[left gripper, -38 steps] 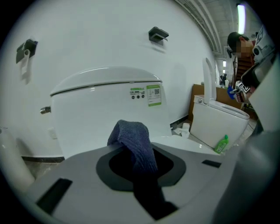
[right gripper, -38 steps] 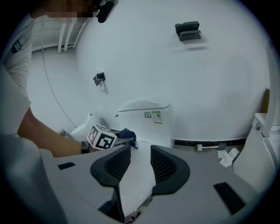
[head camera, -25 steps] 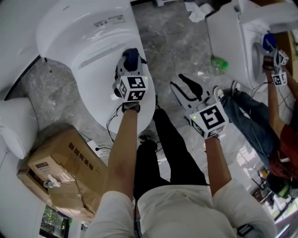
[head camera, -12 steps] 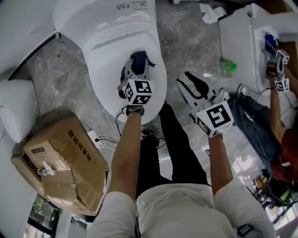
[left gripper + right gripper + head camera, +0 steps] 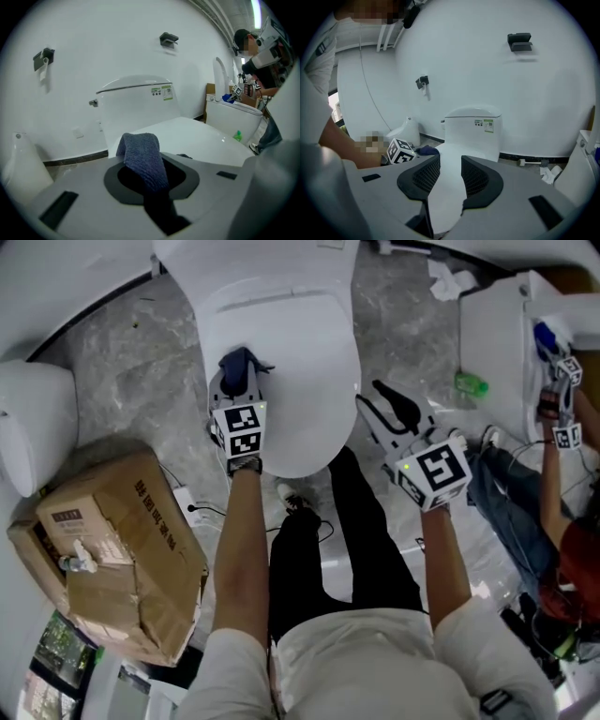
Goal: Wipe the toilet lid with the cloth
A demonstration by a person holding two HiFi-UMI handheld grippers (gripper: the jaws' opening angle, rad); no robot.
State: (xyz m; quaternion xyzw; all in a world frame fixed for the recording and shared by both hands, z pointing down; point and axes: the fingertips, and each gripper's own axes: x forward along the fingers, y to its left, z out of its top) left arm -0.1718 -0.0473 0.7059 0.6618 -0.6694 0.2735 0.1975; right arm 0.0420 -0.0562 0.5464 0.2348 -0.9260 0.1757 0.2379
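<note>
Cloth (image 5: pixel 142 157), dark blue, is pinched in the closed jaws of the left gripper (image 5: pixel 236 382), at the left side of the white toilet lid (image 5: pixel 305 362). The right gripper (image 5: pixel 377 404) hangs just beside the lid's right edge, jaws apart, with nothing between them.

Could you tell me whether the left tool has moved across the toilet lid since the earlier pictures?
Yes. The left tool, holding the cloth, went from the right edge of the toilet lid to its left edge.
</note>
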